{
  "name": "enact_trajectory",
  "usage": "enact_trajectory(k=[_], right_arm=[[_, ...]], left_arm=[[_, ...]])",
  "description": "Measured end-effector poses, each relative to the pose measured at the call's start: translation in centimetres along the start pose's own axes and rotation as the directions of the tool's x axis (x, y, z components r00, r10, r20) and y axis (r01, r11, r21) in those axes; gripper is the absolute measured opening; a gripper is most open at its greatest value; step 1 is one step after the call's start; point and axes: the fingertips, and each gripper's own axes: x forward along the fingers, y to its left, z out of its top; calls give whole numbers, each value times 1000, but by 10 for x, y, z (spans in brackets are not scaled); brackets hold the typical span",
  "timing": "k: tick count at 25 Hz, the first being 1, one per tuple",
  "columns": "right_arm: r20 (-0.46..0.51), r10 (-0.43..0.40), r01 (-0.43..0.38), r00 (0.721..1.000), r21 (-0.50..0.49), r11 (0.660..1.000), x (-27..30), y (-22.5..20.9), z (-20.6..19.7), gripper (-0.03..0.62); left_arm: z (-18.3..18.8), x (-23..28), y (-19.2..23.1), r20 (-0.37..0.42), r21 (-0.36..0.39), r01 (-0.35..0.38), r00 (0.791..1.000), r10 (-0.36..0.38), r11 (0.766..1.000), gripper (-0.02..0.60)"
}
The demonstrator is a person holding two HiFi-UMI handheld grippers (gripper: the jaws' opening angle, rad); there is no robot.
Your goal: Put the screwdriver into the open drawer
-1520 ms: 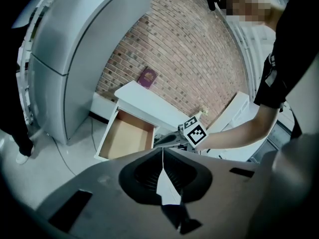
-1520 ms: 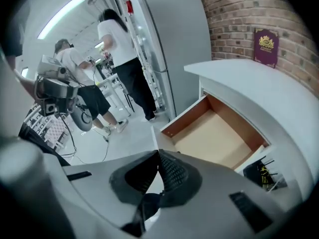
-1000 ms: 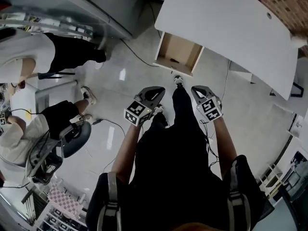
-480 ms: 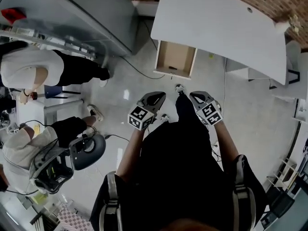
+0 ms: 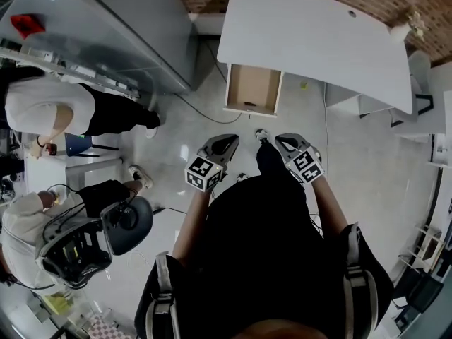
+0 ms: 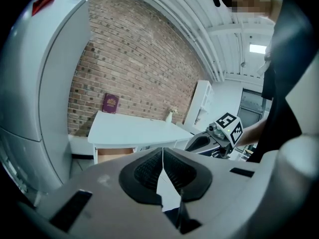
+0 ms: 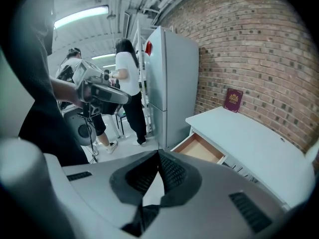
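The open drawer (image 5: 253,89) sticks out from under the white table (image 5: 318,41), its brown inside showing. A small dark thing lies near its front edge, too small to name. I see no screwdriver anywhere else. My left gripper (image 5: 227,143) and right gripper (image 5: 284,143) are held side by side at waist height, well short of the drawer. Both are shut with nothing between their pads. In the left gripper view the shut left gripper (image 6: 162,156) points at the table (image 6: 134,131). Past the shut right gripper (image 7: 158,158), the right gripper view shows the drawer (image 7: 199,148).
A grey fridge (image 5: 120,27) stands left of the table. A maroon book (image 7: 233,99) leans on the brick wall at the table's back. Two people (image 5: 49,111) and a dark office chair (image 5: 127,224) are at the left. Cables run over the pale floor (image 5: 367,161).
The table and drawer have slid up and left in the head view and look a little smaller. Both grippers stay shut, side by side in front of the body.
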Motion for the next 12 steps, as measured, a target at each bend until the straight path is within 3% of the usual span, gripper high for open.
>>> enact_trajectory(k=[12], right_arm=[[10,-31,31,999,-3,1000,-2,15,3,57]], left_arm=[[-16,-18,-9,-15,-10,17,1000,-17,1000,17]])
